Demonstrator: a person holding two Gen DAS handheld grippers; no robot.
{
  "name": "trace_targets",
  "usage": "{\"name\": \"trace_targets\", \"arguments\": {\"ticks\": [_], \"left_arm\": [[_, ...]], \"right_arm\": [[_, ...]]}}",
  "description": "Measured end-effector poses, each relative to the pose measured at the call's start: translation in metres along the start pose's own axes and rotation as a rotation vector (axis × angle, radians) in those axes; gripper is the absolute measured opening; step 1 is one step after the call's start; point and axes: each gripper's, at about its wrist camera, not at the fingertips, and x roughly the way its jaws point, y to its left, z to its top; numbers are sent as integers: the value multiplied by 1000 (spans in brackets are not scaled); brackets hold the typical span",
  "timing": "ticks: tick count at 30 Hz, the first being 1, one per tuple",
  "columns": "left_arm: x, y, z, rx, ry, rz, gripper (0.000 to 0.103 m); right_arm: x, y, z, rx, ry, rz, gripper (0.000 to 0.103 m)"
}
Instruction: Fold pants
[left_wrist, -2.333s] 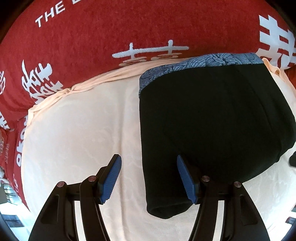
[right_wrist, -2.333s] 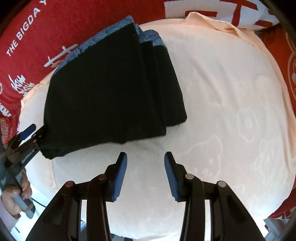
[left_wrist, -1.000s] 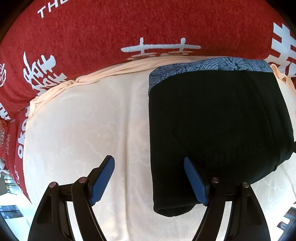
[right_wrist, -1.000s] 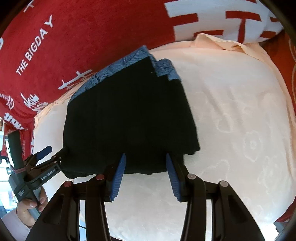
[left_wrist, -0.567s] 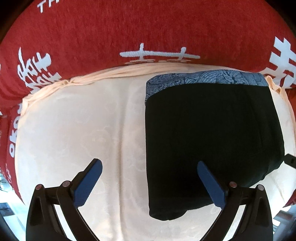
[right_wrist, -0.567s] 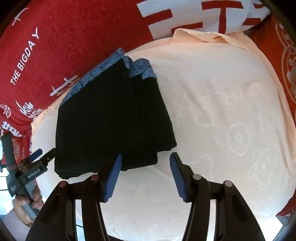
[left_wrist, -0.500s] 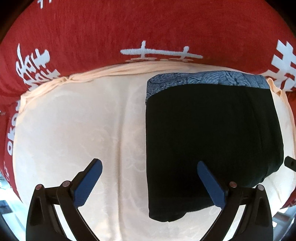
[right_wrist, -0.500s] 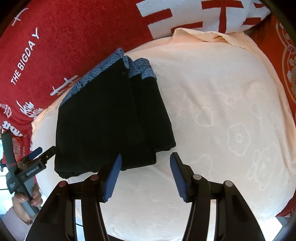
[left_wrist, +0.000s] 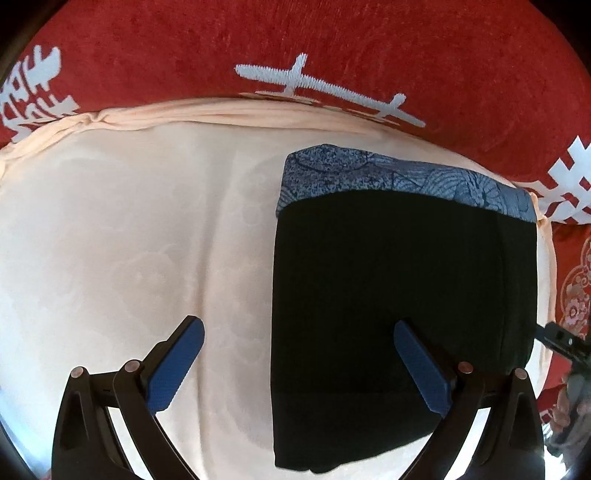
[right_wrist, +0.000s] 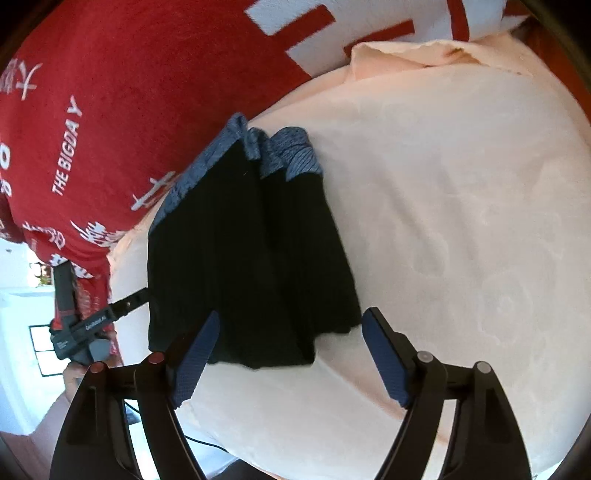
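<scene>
The black pants (left_wrist: 399, 302) lie folded into a compact rectangle on the cream cloth, with the blue patterned waistband (left_wrist: 402, 177) at the far edge. In the right wrist view the pants (right_wrist: 243, 273) show stacked layers and the waistband (right_wrist: 284, 151). My left gripper (left_wrist: 299, 365) is wide open and empty, above the pants' near left edge. My right gripper (right_wrist: 288, 350) is wide open and empty, above the pants' near right corner. The left gripper also shows at the left in the right wrist view (right_wrist: 103, 317).
A cream cloth (left_wrist: 110, 240) covers the work surface, on a red blanket with white characters (left_wrist: 325, 48). The cloth's bunched hem (right_wrist: 406, 51) lies at the far side. The right gripper's tip (left_wrist: 561, 339) shows at the right edge.
Both grippers have opened wider and drawn back a little from the folded pants. The pants have stayed in place.
</scene>
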Motion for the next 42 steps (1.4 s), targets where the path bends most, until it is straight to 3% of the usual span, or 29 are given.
{"name": "trace_targets", "arguments": {"ticks": [8,20,25,30,32,35,37,40,42], "left_arm": [[19,8,22,4,36,-127,103],[48,-1,37,1,78,-287,103],[54,-1,34,-16,74,-317,103],[47,-9,33,-13,57,-282,103],[43,-16,28,1,29,-270,95],[30,-25,24,27,-11,-250,81],[23,-30,22,35,-29,-235,72],[8,-34,18,33,-48,-223,62],[-3,-38,14,30,-57,-223,61]], "right_arm": [[19,-13,34,-9,47,83,82],[47,-7,52,-80,125,165,83],[61,-7,60,-79,129,204,84],[59,-12,61,-61,129,229,84],[61,-10,62,-49,133,215,83],[59,-5,64,-50,148,154,70],[56,-1,63,-52,147,156,56],[47,4,61,-48,132,176,46],[43,6,59,-22,130,201,43]]}}
